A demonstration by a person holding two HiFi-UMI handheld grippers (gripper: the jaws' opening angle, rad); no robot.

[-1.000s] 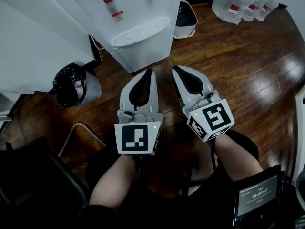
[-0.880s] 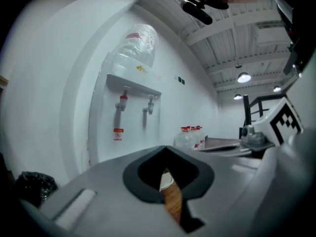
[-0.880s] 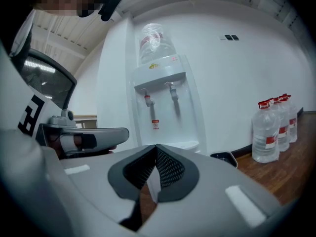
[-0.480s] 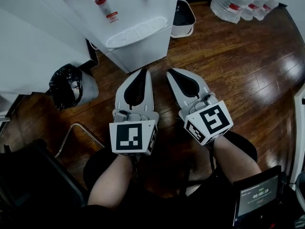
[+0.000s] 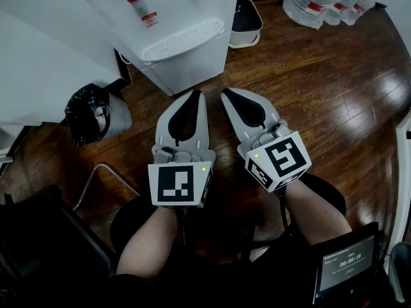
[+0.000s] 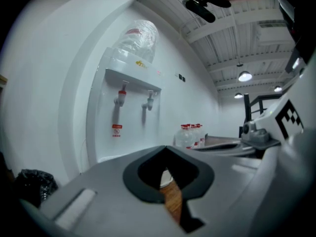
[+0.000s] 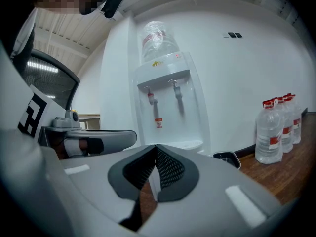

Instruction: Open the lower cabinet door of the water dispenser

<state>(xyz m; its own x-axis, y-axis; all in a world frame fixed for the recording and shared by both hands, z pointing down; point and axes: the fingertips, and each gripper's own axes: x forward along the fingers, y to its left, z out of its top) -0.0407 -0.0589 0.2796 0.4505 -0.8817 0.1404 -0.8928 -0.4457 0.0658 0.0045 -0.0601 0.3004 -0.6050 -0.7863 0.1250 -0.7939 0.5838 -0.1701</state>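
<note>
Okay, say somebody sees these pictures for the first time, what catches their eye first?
The left gripper and right gripper fill the middle of the head view, side by side, jaws shut and empty, each with a black-and-white marker cube. Ahead of their tips stands the white dispenser, with neither gripper touching it. Clear bottles cluster on the wood floor at top right.
</note>
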